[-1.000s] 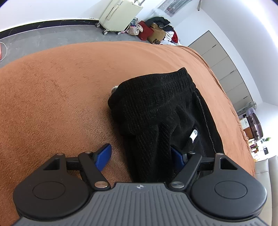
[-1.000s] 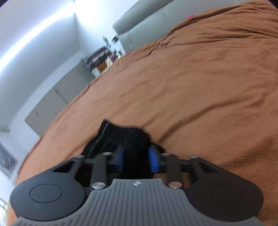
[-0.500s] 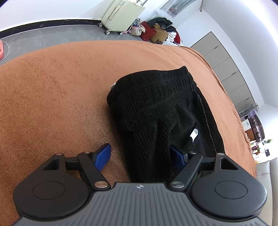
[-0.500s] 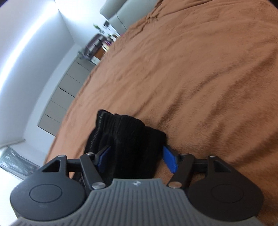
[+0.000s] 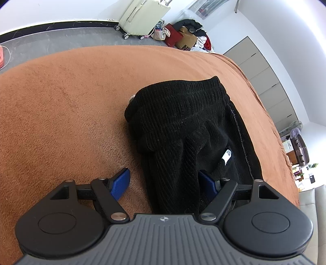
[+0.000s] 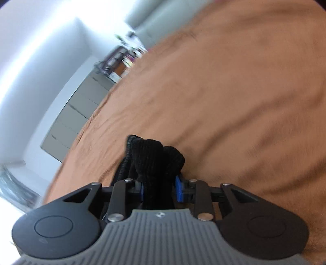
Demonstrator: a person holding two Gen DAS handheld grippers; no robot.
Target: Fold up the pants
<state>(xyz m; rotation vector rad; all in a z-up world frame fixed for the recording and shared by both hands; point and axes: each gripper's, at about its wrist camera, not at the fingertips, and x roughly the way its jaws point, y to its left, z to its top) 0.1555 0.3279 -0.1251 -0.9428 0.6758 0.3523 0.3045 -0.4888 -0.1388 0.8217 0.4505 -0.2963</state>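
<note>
1. The black pants (image 5: 183,126) lie bunched on a brown blanket (image 5: 61,114).
2. My left claw (image 5: 164,181) is spread wide, straddling the near edge of the fabric.
3. My right claw (image 6: 159,188) pinches a fold of the pants (image 6: 156,161).
4. A cream suitcase (image 5: 142,16) stands on the floor beyond.

Black ribbed-knit pants (image 5: 183,126) with a small white label (image 5: 227,157) lie on a plain rust-orange blanket (image 5: 61,106). The left gripper (image 5: 165,181) has a black body, a grooved grey palm and bright blue finger pads (image 5: 120,183). The right gripper (image 6: 160,188) shows the same black, grey and blue. A cream suitcase (image 5: 142,16) stands on grey floor (image 5: 51,38) beside red bags (image 5: 173,37); the cabinets (image 5: 262,71) are pale grey.
</note>
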